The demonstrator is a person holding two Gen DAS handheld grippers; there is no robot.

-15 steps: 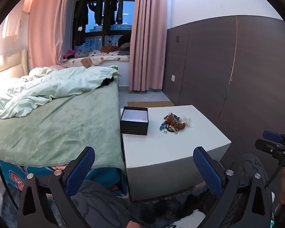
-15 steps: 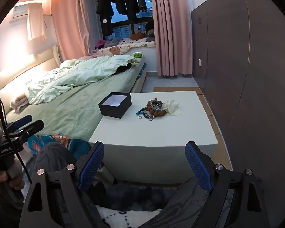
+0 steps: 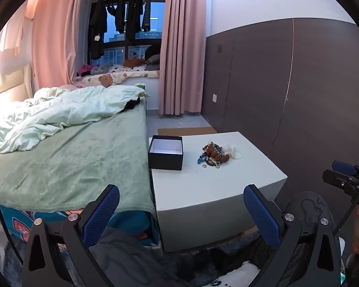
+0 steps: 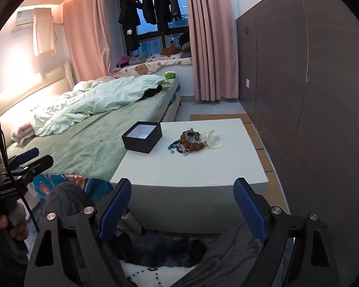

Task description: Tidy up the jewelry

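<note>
On the white table (image 3: pixel 217 186) beside the bed (image 3: pixel 67 165): one black box (image 3: pixel 165 152), lid off, white inside, sitting at the table's bed-side edge. One tangled jewelry pile (image 3: pixel 213 156) lies mid-table, apart from the box, with one loose ring (image 3: pixel 204 166) just beside the pile on its near side and one white crumpled piece (image 3: pixel 232 151) touching its far side. Beads in the pile are too tangled to count.

Both tools are held short of the table, aimed down at it. Left gripper (image 3: pixel 181 212): fingers spread wide, nothing between them. Right gripper (image 4: pixel 182 206): also spread, nothing held.

View differences:
- Right wrist view shows the wall air conditioner (image 4: pixel 24 18) with a cloth draped over it, and the left gripper's side (image 4: pixel 24 165) with the hand on its handle at the left edge.
- Left wrist view shows neither AC nor cloth; it catches the right gripper's tip (image 3: pixel 342 177) at the right edge, plus a bit of the hand below.
- Right view gives the clearer look at the ring (left view shows it small).

Versus half a second back: box, pile and ring are unmoved. Framing is near identical in both views, with both grippers equally spread.

Count: two grippers, one box, one pile, one loose ring, one table.
</note>
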